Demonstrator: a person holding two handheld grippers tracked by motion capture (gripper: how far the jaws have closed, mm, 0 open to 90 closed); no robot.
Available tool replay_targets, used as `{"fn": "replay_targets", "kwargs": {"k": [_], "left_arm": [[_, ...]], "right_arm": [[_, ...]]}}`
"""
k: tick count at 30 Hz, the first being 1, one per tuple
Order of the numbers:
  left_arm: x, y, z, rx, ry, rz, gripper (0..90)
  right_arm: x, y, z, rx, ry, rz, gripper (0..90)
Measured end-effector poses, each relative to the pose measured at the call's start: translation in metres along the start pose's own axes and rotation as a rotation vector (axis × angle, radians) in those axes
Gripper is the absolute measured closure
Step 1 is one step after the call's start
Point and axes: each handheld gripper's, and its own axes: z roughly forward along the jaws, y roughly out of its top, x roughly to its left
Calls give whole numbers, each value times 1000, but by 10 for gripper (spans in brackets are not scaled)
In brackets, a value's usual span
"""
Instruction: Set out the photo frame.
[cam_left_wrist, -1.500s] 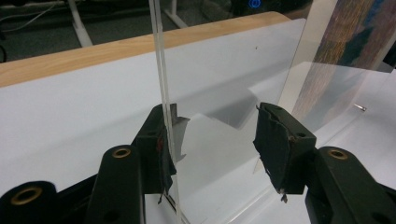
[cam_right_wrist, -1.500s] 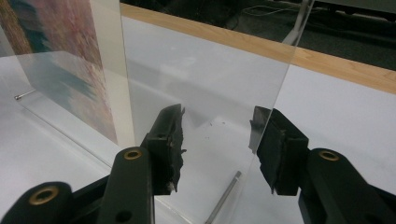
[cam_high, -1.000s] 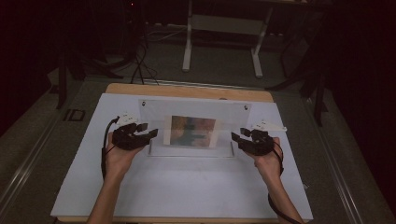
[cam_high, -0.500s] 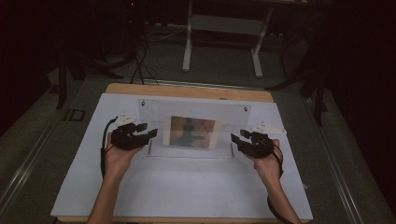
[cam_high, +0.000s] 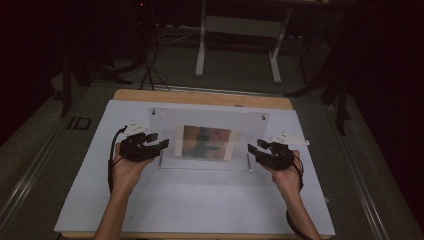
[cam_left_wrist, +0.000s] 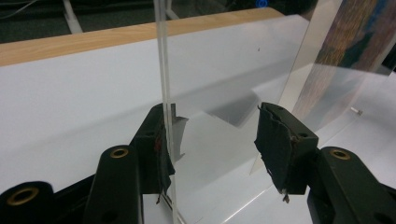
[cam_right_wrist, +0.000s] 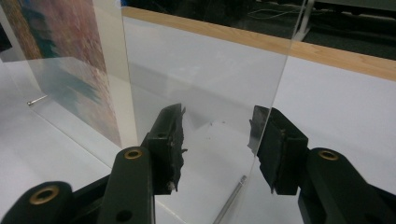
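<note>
High view: a clear acrylic frame (cam_high: 207, 137) holding a coloured print (cam_high: 206, 142) stands upright near the middle of a white board (cam_high: 200, 200) laid on a wooden table (cam_high: 200, 97); the left gripper (cam_high: 162, 145) meets the frame's left edge and the right gripper (cam_high: 251, 149) its right edge, with bare board open in front of both hands. Left gripper view: the left edge of the clear panel (cam_left_wrist: 164, 93) rises between the 2 jaws, just against the left pad (cam_left_wrist: 161, 149), while the right pad (cam_left_wrist: 273, 144) stands well apart, so the jaws are released. Right gripper view: the panel's right edge (cam_right_wrist: 275, 93) runs down just beside the right pad (cam_right_wrist: 268, 140); the left pad (cam_right_wrist: 173, 140) stands clear, jaws spread and unclenched.
</note>
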Motion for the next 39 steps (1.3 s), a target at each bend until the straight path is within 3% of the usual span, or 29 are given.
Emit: {"fn": "replay_targets", "kwargs": {"k": [18, 26, 35, 39], "left_arm": [[4, -3, 1, -21, -20, 7, 474], [4, -4, 1, -28, -22, -13, 464], [3, -6, 0, -33, -17, -12, 441], [4, -6, -4, -47, -26, -16, 438]], "right_arm": [[4, -3, -1, -18, -20, 2, 535], [4, -4, 0, -28, -15, 6, 523], [4, -6, -2, -34, -29, -26, 512], [0, -7, -7, -44, -32, -8, 501]]}}
